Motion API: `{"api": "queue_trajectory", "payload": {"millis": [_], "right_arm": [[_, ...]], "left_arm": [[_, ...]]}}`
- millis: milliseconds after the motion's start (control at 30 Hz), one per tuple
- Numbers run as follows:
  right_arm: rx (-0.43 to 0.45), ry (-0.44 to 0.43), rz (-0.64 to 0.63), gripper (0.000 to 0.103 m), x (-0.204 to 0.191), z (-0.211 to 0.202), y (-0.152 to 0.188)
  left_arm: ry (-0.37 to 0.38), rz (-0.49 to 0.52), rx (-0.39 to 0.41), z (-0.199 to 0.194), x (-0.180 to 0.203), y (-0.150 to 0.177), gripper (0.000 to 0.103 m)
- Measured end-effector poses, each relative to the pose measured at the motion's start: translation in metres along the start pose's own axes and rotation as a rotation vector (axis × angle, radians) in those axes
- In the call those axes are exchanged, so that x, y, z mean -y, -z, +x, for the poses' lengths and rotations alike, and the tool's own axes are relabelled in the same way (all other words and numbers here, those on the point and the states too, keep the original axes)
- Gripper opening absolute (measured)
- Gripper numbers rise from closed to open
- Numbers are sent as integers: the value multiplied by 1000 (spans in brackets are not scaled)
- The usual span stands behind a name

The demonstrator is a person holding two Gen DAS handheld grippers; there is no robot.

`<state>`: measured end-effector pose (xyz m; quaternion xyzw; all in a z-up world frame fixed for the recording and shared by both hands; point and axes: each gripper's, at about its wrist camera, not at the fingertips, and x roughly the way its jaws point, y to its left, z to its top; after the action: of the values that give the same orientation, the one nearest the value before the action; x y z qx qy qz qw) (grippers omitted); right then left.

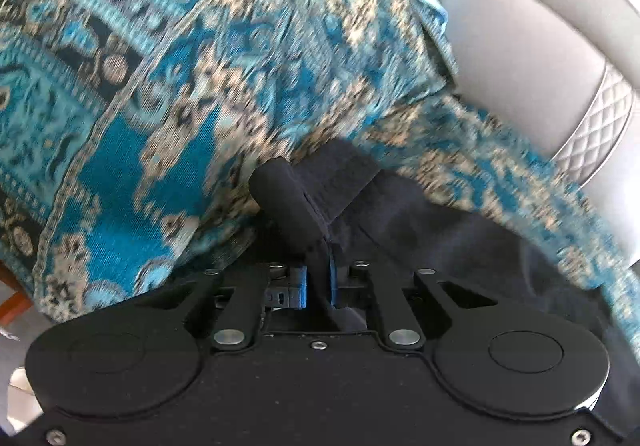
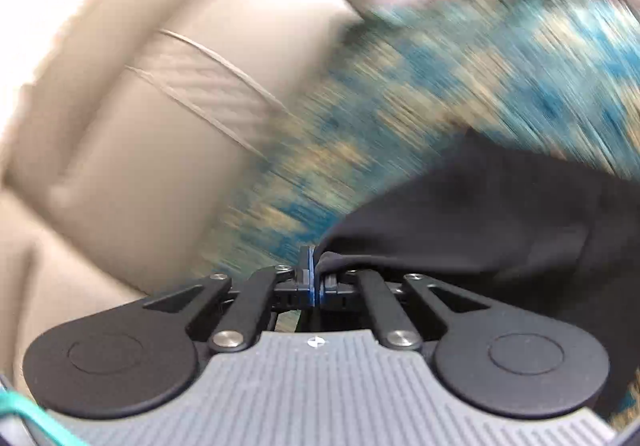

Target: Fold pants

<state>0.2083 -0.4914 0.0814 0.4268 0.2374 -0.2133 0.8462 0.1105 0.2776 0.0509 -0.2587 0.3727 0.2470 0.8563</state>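
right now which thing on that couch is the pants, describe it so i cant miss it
Start at the beige couch and the blue and tan patterned throw spread over its seat. The pants are the plain black cloth lying on that throw, pinched by the left gripper and right gripper; nothing else there is dark and unpatterned.

A teal-and-tan patterned cover (image 1: 168, 58) drapes a beige leather sofa (image 1: 532, 30) with a quilted band (image 1: 600, 122), brightly lit

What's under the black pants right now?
The black pants lie on a blue patterned cloth draped over a beige sofa. Both the left gripper and right gripper pinch the fabric. Anything beneath the pants themselves is covered.
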Motion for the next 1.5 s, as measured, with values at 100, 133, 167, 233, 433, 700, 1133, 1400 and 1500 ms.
{"api": "queue_trajectory", "payload": {"millis": [100, 133, 167, 233, 433, 700, 1133, 1400, 1500], "right_arm": [[140, -181, -71, 5, -43, -48, -20], [179, -202, -94, 5, -50, -64, -23], [202, -208, -105, 5, -51, -76, -24], [212, -184, -124, 5, -40, -87, -20], [104, 39, -106, 5, 54, -67, 15], [33, 145, -26, 5, 125, -70, 48], [116, 257, -5, 8, 143, -92, 57], [114, 89, -18, 16, 155, -86, 27], [40, 19, -9, 18, 156, -74, 22]], "left_arm": [[30, 28, 58, -14, 10, -12, 10], [36, 45, 76, -19, 13, -14, 10], [38, 61, 93, -23, 15, -16, 10], [39, 79, 102, -26, 17, -17, 10], [29, 78, 33, -14, 2, -2, 10], [-2, 76, -7, -9, -16, 17, 10], [-23, 93, -21, -3, -20, 20, 11], [-65, 113, -4, 7, -16, 20, 11], [-76, 135, 3, 8, -13, 20, 11]]}}
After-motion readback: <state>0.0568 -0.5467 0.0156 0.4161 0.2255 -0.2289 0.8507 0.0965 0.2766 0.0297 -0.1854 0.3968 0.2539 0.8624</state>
